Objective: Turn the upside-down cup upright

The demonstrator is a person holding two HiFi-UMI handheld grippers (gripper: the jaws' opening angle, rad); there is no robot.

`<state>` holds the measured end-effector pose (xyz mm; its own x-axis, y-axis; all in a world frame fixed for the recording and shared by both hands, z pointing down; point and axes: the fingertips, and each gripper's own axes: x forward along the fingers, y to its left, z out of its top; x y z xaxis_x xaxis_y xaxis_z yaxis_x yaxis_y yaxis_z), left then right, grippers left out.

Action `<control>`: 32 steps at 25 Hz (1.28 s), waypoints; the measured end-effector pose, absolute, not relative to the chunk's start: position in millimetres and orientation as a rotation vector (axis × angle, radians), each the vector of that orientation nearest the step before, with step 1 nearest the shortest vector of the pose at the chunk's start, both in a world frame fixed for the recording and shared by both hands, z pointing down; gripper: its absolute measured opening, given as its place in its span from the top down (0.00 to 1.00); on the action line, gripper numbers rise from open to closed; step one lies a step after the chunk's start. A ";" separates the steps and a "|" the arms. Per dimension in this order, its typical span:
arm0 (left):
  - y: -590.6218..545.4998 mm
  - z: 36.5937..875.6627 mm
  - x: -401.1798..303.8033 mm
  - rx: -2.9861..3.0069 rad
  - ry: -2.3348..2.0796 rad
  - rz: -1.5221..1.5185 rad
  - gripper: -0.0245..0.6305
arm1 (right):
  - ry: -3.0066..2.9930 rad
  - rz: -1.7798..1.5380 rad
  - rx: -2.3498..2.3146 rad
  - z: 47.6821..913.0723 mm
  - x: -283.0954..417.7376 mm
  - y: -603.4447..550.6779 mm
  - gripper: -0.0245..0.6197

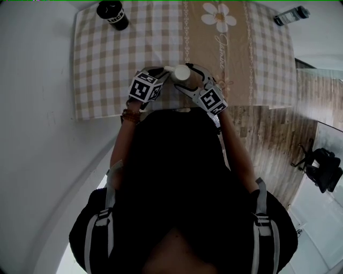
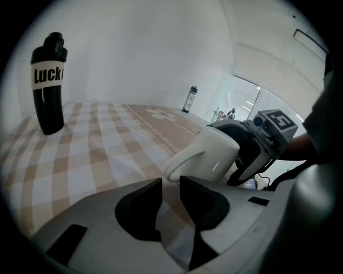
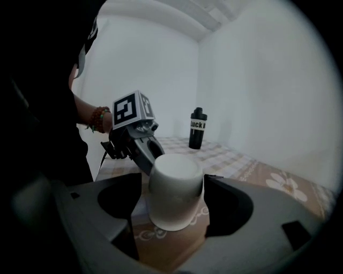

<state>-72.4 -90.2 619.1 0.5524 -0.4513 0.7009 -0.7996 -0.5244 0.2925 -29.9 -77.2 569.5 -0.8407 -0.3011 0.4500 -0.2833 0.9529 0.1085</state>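
Hanging between right gripper [image 3: 173,183] jaws: cup [image 3: 174,195]

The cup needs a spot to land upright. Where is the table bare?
Bare: checked cloth between black bottle and cup; also the flowered strip toward the far bottle. Crowded: round the cup, where left gripper and right gripper meet.

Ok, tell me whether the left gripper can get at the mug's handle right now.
Probably yes: the handle sticks out toward the left gripper, just ahead of its open, empty jaws. The right gripper grips the white mug by its body, leaving the handle free.
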 end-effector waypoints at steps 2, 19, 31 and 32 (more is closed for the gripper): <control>-84.9 618.4 -75.9 2.198 -1.011 0.747 0.78 | -2.647 -0.035 0.422 566.7 -28.0 -74.1 0.37; -72.0 544.6 -88.5 2.538 -1.256 0.534 0.82 | -2.872 0.175 0.657 510.0 -19.8 -67.2 0.39; -69.2 448.2 -71.5 2.710 -1.344 0.070 0.97 | -2.988 0.036 0.822 431.0 -16.3 -63.3 0.46; -67.4 431.2 -68.5 2.741 -1.346 0.003 0.97 | -2.997 0.022 0.838 423.9 -15.5 -62.8 0.46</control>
<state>-68.5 -67.4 431.2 0.6122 -0.7897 0.0404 -0.7899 -0.6084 0.0774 -15.5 -62.8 423.9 -0.8545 -0.5184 0.0327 -0.5189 0.8548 -0.0056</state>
